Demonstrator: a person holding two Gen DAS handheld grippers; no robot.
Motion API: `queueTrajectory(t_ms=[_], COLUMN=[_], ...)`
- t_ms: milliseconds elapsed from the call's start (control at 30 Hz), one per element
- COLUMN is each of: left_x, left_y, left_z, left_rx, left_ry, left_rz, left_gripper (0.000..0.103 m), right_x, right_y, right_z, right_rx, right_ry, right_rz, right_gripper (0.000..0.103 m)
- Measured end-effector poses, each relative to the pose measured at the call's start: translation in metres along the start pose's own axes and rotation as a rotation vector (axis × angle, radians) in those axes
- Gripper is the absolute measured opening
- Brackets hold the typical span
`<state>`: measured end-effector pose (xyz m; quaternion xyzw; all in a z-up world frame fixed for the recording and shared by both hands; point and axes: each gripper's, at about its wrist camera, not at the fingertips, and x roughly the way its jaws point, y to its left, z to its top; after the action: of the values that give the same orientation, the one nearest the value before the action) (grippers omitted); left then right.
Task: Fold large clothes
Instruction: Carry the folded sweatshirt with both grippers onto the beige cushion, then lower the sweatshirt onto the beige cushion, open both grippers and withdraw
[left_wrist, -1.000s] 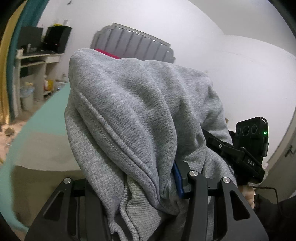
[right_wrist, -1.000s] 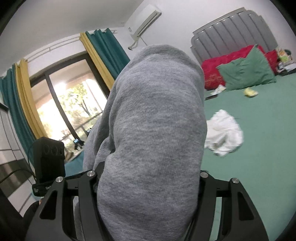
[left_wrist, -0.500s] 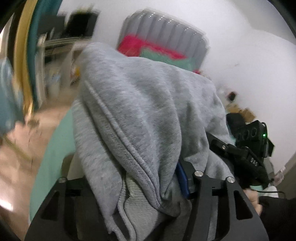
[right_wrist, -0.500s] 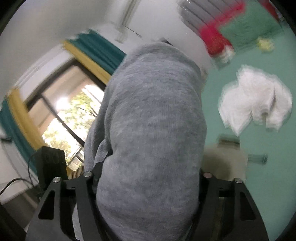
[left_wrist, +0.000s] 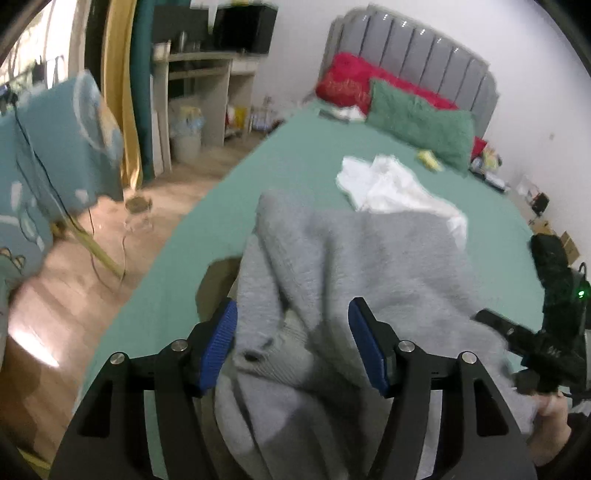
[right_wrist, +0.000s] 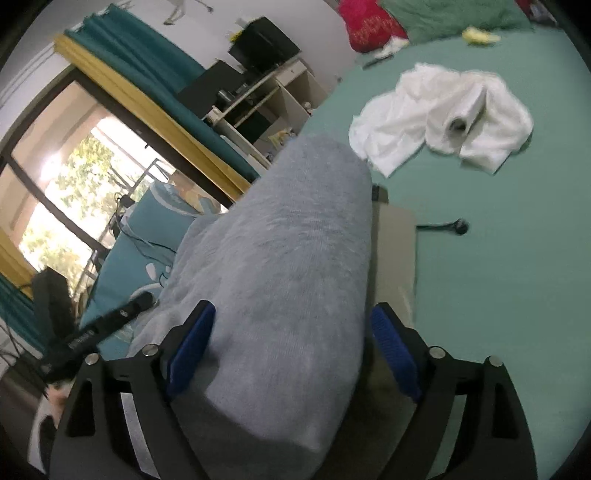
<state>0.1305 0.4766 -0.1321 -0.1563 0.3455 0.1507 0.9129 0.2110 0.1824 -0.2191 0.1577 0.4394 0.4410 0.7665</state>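
A grey sweater (left_wrist: 369, 258) lies bunched over a tan board (left_wrist: 218, 277) on the green bed (left_wrist: 295, 158). My left gripper (left_wrist: 293, 332) points down at it; its jaws are opening and a ribbed fold lies loose between the blue pads (left_wrist: 221, 339). In the right wrist view the sweater (right_wrist: 295, 240) runs as a thick roll through my right gripper (right_wrist: 291, 332). Those jaws are opening too, with a gap at the right pad (right_wrist: 395, 354). The right gripper's body shows at the left view's right edge (left_wrist: 546, 332).
A crumpled white garment (right_wrist: 443, 110) lies further up the bed, with red (left_wrist: 347, 81) and green (left_wrist: 417, 118) pillows at the headboard. A black cable end (right_wrist: 447, 226) rests beside the board (right_wrist: 395, 236). Left of the bed are wooden floor, a blue cloth (left_wrist: 44, 147), a desk and curtains.
Both grippers came down toward the bed and tipped forward. Their jaws widened, and the sweater that stood high between the pads now sags onto the board.
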Motion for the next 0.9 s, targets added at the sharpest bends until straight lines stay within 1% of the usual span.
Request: queueTrajectory(t_ms=[33,67,100,133,167,200,233,267,300,333,367,500,567,667,700,733,800,900], left_x=[-0.006,-0.021,-0.031,-0.033,-0.032,-0.026,-0.019,-0.012,-0.005,-0.003,-0.006,-0.029,-0.04,-0.055,-0.062,-0.071,-0.08,-0.096], left_y=[0.002,-0.004,-0.011,-0.016,-0.022,-0.026,-0.028,-0.026,-0.021,-0.015,-0.012,-0.016,-0.019,-0.026,-0.028,-0.033,-0.045,-0.062], left_z=[0.008,0.005,0.0,-0.005,-0.013,-0.024,-0.034,-0.045,-0.052,-0.06,-0.065,-0.068,-0.067,-0.072,-0.075,-0.078,-0.083,-0.091], left_rx=[-0.002,-0.01,-0.015,-0.009,0.006,0.024,0.043,0.047,0.032,0.018,0.013,0.029,0.03,0.01,0.007,0.001,0.005,0.001], left_ry=[-0.016,-0.043,-0.053,-0.03,0.009,0.052,0.098,0.138,0.166,0.168,0.154,0.114,0.104,0.086,0.08,0.069,0.05,0.028], left_rz=[-0.014,-0.051,-0.097,-0.123,-0.134,-0.127,-0.096,-0.038,0.014,0.019,0.011,0.094,0.132,0.145,0.139,0.124,0.126,0.108], left_gripper=[0.066,0.066,0.066,0.066,0.066,0.066,0.066,0.066,0.066,0.066,0.066,0.066,0.066,0.066,0.066,0.066,0.066,0.066], right_x=[-0.003,-0.008,-0.018,-0.02,-0.021,-0.015,-0.01,-0.009,-0.006,-0.008,-0.012,-0.024,-0.026,-0.036,-0.043,-0.049,-0.063,-0.083], right_y=[0.004,0.008,0.013,0.017,0.025,0.032,0.035,0.032,0.031,0.027,0.026,0.037,0.033,0.024,0.022,0.019,0.015,0.005], right_z=[0.0,-0.001,-0.004,-0.007,-0.013,-0.021,-0.03,-0.037,-0.038,-0.039,-0.039,-0.037,-0.038,-0.042,-0.044,-0.046,-0.053,-0.062], right_rx=[-0.019,-0.04,-0.073,-0.097,-0.147,-0.194,-0.246,-0.25,-0.227,-0.205,-0.197,-0.234,-0.224,-0.177,-0.168,-0.165,-0.166,-0.151], right_ry=[-0.004,-0.003,0.004,0.015,0.04,0.065,0.103,0.12,0.121,0.123,0.126,0.144,0.152,0.165,0.163,0.161,0.161,0.159], right_rz=[0.003,0.012,0.024,0.025,0.007,-0.028,-0.072,-0.087,-0.089,-0.094,-0.095,-0.125,-0.127,-0.106,-0.104,-0.11,-0.129,-0.139], right_gripper=[0.086,0.087,0.087,0.088,0.088,0.088,0.088,0.089,0.09,0.091,0.091,0.091,0.091,0.091,0.091,0.091,0.091,0.091])
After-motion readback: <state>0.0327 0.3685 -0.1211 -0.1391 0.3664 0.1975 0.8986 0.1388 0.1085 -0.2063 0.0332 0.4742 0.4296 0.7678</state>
